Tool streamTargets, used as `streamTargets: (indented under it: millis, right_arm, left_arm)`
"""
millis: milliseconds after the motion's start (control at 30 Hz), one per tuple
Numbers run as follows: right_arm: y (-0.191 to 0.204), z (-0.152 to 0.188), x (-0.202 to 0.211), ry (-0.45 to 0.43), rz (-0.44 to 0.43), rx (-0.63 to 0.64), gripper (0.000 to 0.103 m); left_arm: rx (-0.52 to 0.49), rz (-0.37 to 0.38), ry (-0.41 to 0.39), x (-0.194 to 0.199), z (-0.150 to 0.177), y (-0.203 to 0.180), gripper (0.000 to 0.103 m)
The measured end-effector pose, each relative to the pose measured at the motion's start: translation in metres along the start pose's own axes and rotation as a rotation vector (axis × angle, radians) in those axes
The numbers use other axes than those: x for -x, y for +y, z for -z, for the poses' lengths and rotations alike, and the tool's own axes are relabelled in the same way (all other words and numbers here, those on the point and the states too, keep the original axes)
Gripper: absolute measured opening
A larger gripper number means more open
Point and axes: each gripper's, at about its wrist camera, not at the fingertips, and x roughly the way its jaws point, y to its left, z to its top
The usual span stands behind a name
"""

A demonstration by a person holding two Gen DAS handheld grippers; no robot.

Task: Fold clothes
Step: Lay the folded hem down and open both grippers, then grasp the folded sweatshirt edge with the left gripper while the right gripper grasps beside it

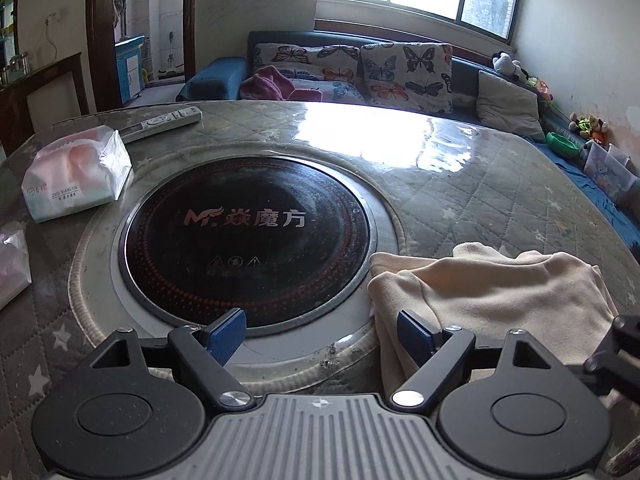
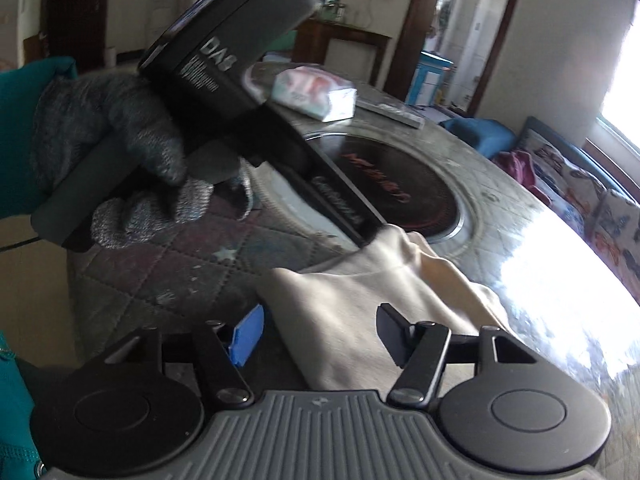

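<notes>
Cream garment [image 1: 492, 300] lies crumpled on the desk [image 1: 460, 184], just beside the round black cooktop [image 1: 248, 236] | your left hand-held gripper [image 1: 320, 334] is spread, empty, one pad over the cloth edge | your right hand-held gripper [image 2: 320, 336] is spread above the garment | gloved hand [image 2: 120, 152] grips the left tool.
</notes>
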Motion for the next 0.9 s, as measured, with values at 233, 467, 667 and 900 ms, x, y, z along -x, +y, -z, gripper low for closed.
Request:
streamTargets:
  millis: [233, 467, 667, 900]
  right_arm:
    - [0.014, -0.003, -0.011, 0.025, -0.012, 0.063, 0.044]
    - [0.013, -0.003, -0.017, 0.028, 0.014, 0.047, 0.026]
    - [0.000, -0.003, -0.011, -0.004, 0.000, -0.023, 0.015]
    - [-0.022, -0.006, 0.006, -0.067, -0.027, -0.150, 0.011]
  left_arm:
    - [0.075, 0.038, 0.015, 0.003, 0.003, 0.012, 0.086]
    - [0.209, 0.104, 0.047, 0.004, 0.005, 0.027, 0.088]
    - [0.357, 0.195, 0.075, 0.006, 0.009, 0.035, 0.089]
    - [0.502, 0.301, 0.114, 0.003, 0.013, 0.037, 0.089]
